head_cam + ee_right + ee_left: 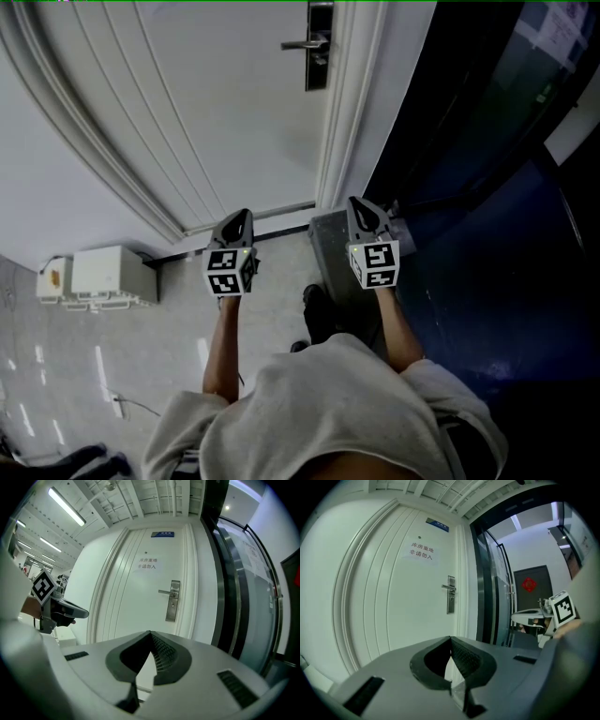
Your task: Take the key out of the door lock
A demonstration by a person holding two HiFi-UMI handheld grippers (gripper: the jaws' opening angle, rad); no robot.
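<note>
A white door (216, 103) stands ahead with a metal lock plate and lever handle (318, 45), also seen as the lock plate (450, 595) in the left gripper view and the lock plate (173, 601) in the right gripper view. The key is too small to make out. My left gripper (240, 217) and right gripper (357, 205) are held side by side, well short of the door and far below the lock. Both are shut with nothing between the jaws, tips meeting at the left gripper (450, 638) and the right gripper (150, 632).
A white box (98, 276) sits on the floor at the left by the wall. A dark glass partition (487, 141) runs along the right of the door frame. A paper notice (150, 564) hangs on the door.
</note>
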